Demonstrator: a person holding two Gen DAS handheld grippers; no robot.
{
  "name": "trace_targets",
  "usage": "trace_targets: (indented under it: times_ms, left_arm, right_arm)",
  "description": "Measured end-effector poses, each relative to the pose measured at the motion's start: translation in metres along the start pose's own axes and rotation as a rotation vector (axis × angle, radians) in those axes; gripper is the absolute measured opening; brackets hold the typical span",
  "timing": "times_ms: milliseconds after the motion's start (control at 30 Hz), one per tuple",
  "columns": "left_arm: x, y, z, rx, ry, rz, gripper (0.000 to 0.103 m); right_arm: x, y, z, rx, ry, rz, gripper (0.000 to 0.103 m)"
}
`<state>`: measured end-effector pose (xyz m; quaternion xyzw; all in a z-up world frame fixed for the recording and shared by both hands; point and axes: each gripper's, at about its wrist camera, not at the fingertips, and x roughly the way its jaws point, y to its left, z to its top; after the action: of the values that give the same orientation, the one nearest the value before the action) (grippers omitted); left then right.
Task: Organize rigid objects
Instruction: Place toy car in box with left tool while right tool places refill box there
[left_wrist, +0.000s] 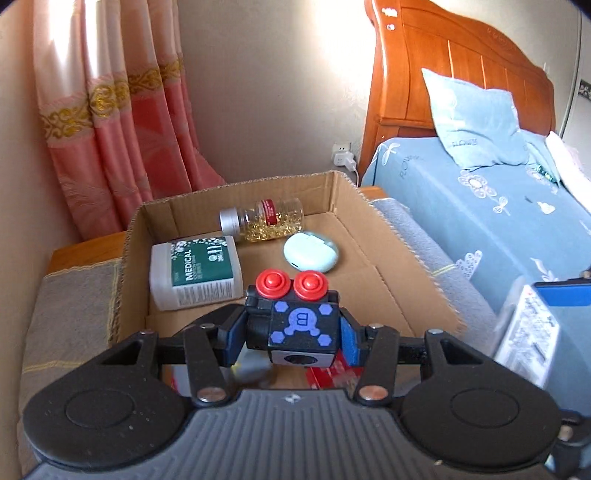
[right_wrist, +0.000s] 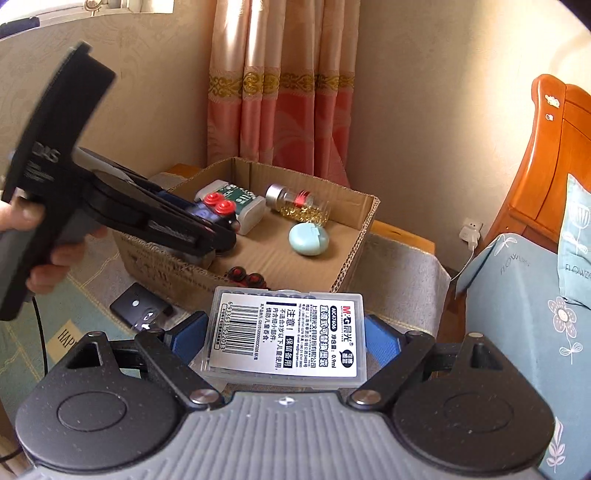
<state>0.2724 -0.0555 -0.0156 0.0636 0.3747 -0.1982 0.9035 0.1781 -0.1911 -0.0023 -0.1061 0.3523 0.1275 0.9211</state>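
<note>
Angling downward over the cardboard box (left_wrist: 343, 206), the left claw (left_wrist: 291, 332) is clamping a black cube toy (left_wrist: 295, 321) with round red buttons; the right claw (right_wrist: 286, 339) is gripping a clear plastic case (right_wrist: 286, 332) before the box.

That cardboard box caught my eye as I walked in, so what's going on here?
A person is sorting small items into the cardboard box. The left gripper is shut on a black block with two red buttons, held over the box. The right gripper holds a clear plastic case just short of it. A white bottle, a jar and a pale green case already lie inside.
</note>
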Motion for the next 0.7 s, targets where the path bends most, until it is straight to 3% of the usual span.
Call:
trace_targets:
  times_ms: [167,200,267,400,700]
  left_arm:
    - [0.017,0.006,0.011,-0.008,-0.021,0.029,0.054]
    - [0.020,0.007,0.013,-0.014,-0.012,0.018,0.066]
    - [0.017,0.011,0.013,-0.048,-0.025,0.025,0.081]
    - [-0.008,0.020,0.006,-0.082,-0.087,0.053,0.094]
    - [-0.068,0.029,-0.027,-0.069,-0.086,0.139,0.098]
  right_arm:
    - [0.009,-0.003,0.005,0.002,0.011,-0.006,0.092]
    - [0.011,-0.003,0.006,0.002,0.012,-0.008,0.092]
    - [0.013,-0.003,0.007,0.006,0.012,-0.009,0.092]
    - [0.015,-0.002,0.014,0.001,0.005,-0.013,0.092]
    - [0.046,-0.005,0.051,0.007,0.009,0.011,0.092]
